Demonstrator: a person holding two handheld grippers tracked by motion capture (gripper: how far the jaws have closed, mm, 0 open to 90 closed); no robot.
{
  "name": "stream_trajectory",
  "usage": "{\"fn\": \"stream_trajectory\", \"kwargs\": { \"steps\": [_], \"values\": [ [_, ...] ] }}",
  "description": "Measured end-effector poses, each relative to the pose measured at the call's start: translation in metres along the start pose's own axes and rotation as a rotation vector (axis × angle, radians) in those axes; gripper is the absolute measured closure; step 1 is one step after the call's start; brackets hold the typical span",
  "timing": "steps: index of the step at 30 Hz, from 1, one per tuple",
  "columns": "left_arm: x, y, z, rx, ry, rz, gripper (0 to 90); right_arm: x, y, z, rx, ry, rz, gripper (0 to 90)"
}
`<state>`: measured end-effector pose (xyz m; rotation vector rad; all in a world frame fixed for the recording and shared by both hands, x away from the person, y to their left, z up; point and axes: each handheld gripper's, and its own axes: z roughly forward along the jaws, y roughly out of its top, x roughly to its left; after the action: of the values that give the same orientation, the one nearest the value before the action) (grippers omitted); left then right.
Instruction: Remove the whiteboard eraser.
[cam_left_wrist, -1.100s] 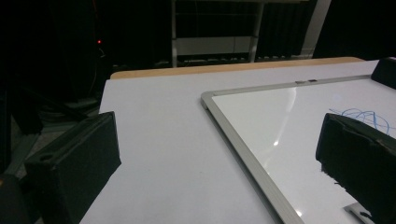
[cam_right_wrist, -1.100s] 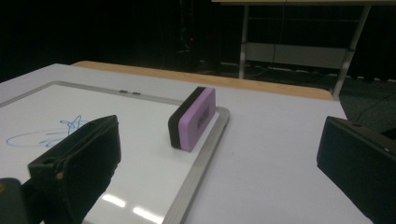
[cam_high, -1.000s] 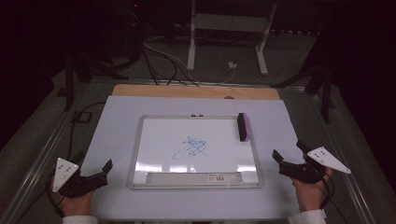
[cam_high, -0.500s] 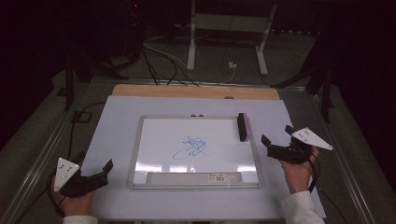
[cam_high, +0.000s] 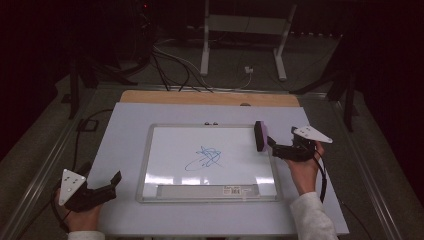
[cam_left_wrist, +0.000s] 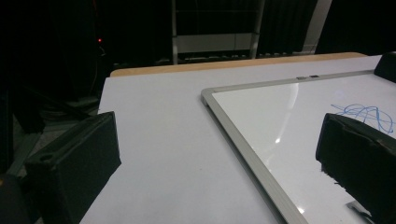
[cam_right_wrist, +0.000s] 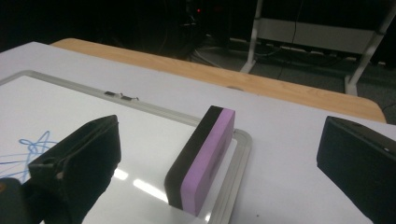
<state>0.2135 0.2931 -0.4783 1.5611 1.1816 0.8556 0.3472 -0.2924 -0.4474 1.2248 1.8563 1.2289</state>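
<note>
Lying just ahead of the open right tongs (cam_high: 274, 146), between their jaws: eraser (cam_right_wrist: 201, 158).

Bare tabletop (cam_high: 125, 135) left of the whiteboard (cam_high: 235, 172) — open passage, eraser (cam_high: 260, 135) alone blocking the board's right edge

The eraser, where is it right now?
In the high view the eraser stands on its edge at the whiteboard's upper right corner, just ahead of the right claw, whose jaws are open around it without touching.
</note>
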Motion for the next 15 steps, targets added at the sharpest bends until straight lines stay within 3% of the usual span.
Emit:
{"fn": "stream_trajectory", "kwargs": {
  "steps": [11,15],
  "values": [
    [0.0,0.0,0.0,-0.001,0.002,-0.001,0.6,-0.008,-0.001,0.033,0.085,-0.003,0.057,0.4],
    [0.0,0.0,0.0,-0.004,0.004,-0.002,0.7,-0.012,0.0,0.04,0.119,-0.002,0.107,0.4]
  ]
}}
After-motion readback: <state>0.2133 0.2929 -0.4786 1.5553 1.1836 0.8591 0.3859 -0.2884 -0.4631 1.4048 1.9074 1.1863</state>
